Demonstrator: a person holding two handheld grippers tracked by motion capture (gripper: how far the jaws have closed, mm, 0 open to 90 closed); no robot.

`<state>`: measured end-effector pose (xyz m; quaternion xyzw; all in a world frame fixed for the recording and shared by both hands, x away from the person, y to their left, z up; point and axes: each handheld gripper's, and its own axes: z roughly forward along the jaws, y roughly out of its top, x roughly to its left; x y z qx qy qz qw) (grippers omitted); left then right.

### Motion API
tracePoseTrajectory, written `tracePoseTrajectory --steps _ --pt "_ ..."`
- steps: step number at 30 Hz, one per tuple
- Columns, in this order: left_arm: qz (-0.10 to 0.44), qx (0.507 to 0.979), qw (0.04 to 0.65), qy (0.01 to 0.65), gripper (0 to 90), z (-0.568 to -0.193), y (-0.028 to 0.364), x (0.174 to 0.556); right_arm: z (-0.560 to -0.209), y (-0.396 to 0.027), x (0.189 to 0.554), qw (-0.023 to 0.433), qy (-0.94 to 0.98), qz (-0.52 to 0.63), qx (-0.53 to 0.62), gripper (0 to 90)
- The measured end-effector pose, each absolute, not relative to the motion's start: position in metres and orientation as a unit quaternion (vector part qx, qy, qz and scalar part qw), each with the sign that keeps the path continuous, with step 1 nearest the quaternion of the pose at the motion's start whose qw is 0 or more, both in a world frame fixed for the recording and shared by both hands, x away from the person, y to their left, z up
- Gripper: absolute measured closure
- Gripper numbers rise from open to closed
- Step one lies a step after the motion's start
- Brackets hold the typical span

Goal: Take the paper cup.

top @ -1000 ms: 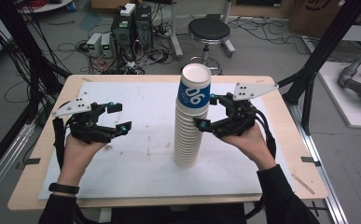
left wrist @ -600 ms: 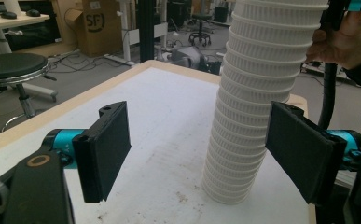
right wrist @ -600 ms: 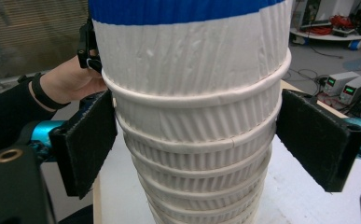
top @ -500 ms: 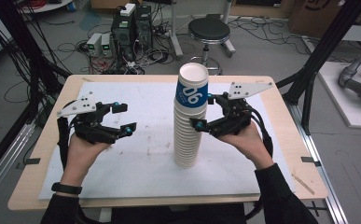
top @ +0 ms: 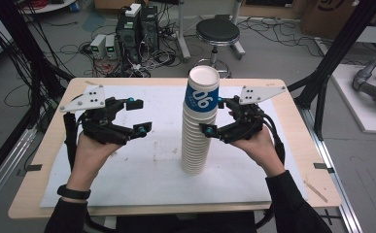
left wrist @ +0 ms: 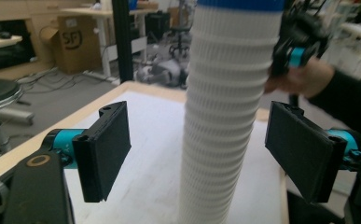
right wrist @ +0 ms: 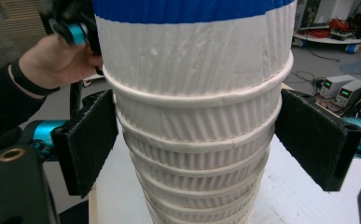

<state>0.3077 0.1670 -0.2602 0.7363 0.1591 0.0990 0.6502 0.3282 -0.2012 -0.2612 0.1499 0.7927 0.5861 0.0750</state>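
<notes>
Right jaws: the right gripper (top: 215, 117) is spread wide, its pads flanking the stack of paper cups (top: 199, 121) high up, just under the blue-banded top cup; in the right gripper view a thin gap shows on each side, so nothing is held.
Left jaws: the left gripper (top: 136, 114) is also wide open and empty (the stack stands between its pads in the left gripper view, but farther off).
Stack position: mid-table on the white sheet (top: 142, 170), between the two grippers.
Long axis: upright, rims up, the top cup's mouth open to the ceiling.
Open room: bare sheet in front of the stack and to both sides; the wooden table edge (top: 30, 194) lies well clear.
Far side: a black stool (top: 218, 33) and electronics boxes (top: 137, 24) on the floor beyond the table.
</notes>
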Motion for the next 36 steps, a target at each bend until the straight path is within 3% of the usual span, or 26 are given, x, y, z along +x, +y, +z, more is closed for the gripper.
tracePoseTrajectory --steps 17,36 --pt "0.073 0.746 0.654 0.104 16.6 -0.189 0.106 0.33 -0.262 -0.202 0.328 0.077 0.793 0.587 0.144 14.3" --pt "0.04 0.768 0.635 0.073 16.6 -0.166 0.056 0.346 -0.261 -0.202 0.328 0.077 0.793 0.587 0.142 14.5"
